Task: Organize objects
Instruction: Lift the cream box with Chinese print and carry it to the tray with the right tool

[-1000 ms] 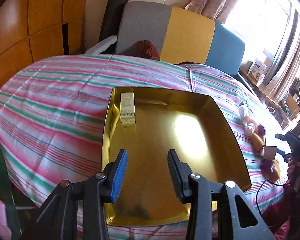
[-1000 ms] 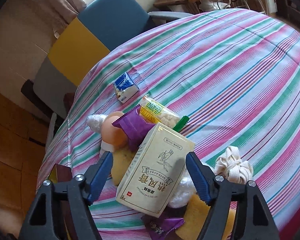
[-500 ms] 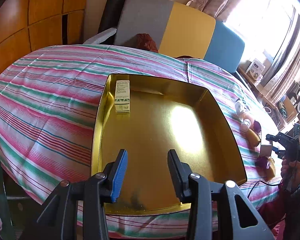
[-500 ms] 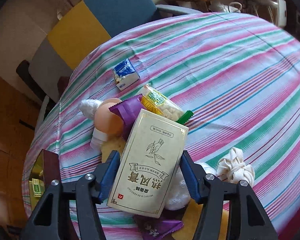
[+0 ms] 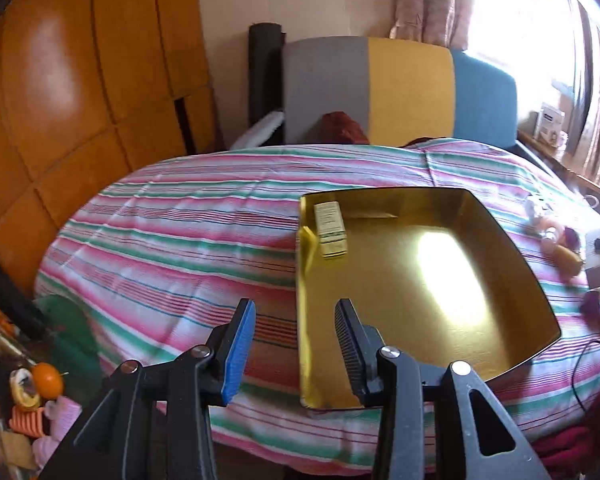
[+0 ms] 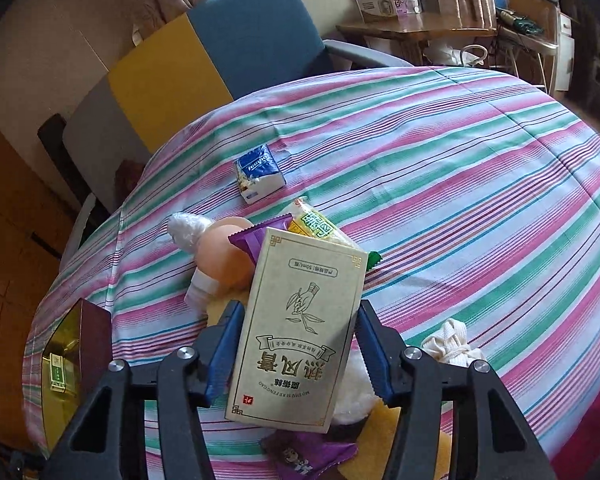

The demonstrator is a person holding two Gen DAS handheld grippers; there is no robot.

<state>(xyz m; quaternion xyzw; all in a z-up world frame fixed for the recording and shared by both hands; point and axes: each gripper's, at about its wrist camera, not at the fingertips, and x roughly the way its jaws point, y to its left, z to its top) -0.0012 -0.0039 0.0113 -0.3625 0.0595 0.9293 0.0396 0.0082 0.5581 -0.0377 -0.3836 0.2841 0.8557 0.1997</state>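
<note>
My right gripper (image 6: 296, 344) is shut on a cream box with gold print (image 6: 300, 328), both pads against its sides, over a heap of items. A gold tray (image 5: 420, 312) lies on the striped cloth, with a small cream-and-green box (image 5: 330, 229) in its far left corner. The tray's corner also shows in the right wrist view (image 6: 66, 356). My left gripper (image 5: 296, 352) is open and empty, above the tray's near left edge.
The heap holds a peach ball (image 6: 224, 256), purple wrappers (image 6: 256, 240), a yellow snack pack (image 6: 316, 228) and white rope (image 6: 452, 344). A blue tissue pack (image 6: 258, 172) lies apart. A chair (image 5: 400, 88) stands behind the table. Clutter (image 5: 32, 392) lies left, below the table.
My right gripper has closed on the cream box. My left gripper has drawn back and swung left, so the tray now sits to the right.
</note>
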